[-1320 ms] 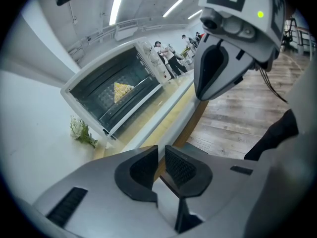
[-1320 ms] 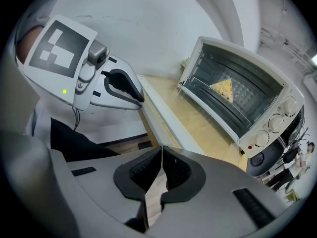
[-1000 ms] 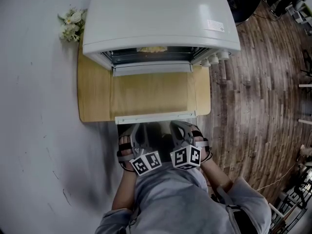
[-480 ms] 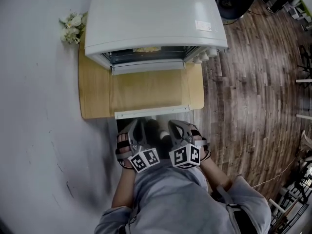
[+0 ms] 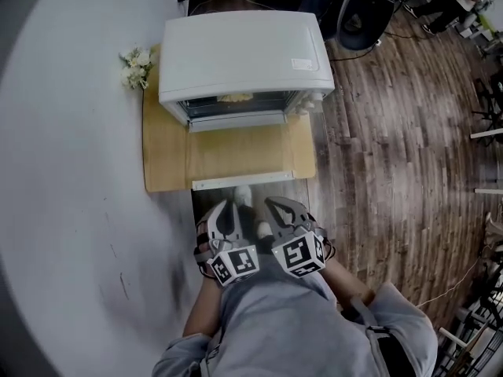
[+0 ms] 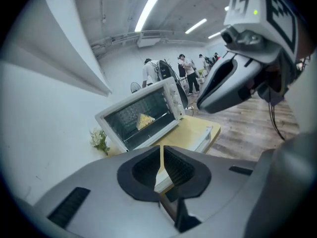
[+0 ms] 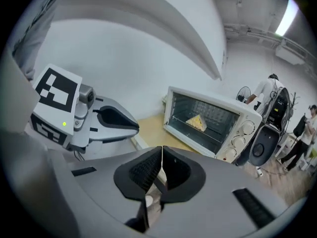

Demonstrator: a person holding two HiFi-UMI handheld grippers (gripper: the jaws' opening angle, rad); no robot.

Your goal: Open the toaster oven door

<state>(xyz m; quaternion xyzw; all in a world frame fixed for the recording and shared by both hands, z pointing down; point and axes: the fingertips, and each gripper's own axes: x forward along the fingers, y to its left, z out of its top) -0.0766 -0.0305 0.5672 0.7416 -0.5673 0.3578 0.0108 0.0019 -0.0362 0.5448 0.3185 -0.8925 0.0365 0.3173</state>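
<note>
Item: toaster oven (image 5: 244, 53), on wooden board (image 5: 161, 155), well ahead of both grippers.
Door (image 5: 240, 154): already folded down flat; rigid, hinged, glass-paned, probably light and breakable.
Hold: handle (image 5: 245, 181) along its near edge.
Left gripper (image 6: 162, 153): jaws just closing, almost together, empty.
Right gripper (image 7: 162, 155): pressed together, empty.

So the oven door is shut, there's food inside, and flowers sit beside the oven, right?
Not quite: the door is open, folded down flat in front of the oven, as the head view shows. The food inside and the flowers beside it are right.
</note>
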